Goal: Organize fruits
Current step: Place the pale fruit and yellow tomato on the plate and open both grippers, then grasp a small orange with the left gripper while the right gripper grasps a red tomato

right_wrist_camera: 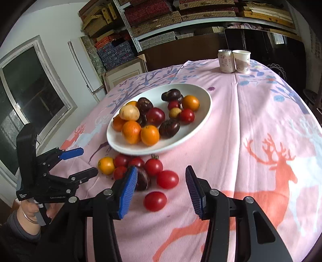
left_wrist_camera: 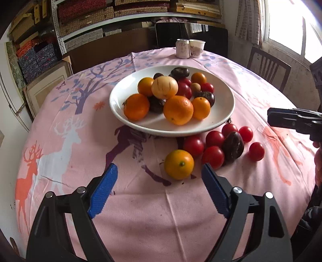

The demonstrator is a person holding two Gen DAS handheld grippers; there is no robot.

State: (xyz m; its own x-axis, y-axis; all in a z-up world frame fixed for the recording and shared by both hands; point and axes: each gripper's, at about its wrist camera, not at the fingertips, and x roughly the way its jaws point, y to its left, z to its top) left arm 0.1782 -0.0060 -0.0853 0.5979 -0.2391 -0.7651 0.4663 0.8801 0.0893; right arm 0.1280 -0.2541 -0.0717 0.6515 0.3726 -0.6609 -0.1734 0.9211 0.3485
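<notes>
plate [left_wrist_camera: 120, 96]: heaped fruit | cloth: orange [left_wrist_camera: 178, 164], tomatoes [left_wrist_camera: 214, 139], dark fruit [left_wrist_camera: 233, 146], perhaps passionfruit

1. A lived-in home room that doubles as storage; metal shelving [left_wrist_camera: 84, 30] stacked with woven and patterned boxes [right_wrist_camera: 112, 52].
2. A round desk under a pink deer-print cloth [left_wrist_camera: 60, 141]; a wooden chair [left_wrist_camera: 267, 66] beside a bright window [left_wrist_camera: 291, 26].

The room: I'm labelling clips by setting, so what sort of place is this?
Probably a home dining space that doubles as storage: a table under a pink deer-print cloth, a wooden chair beside it, and metal shelves stacked with woven boxes.
</notes>
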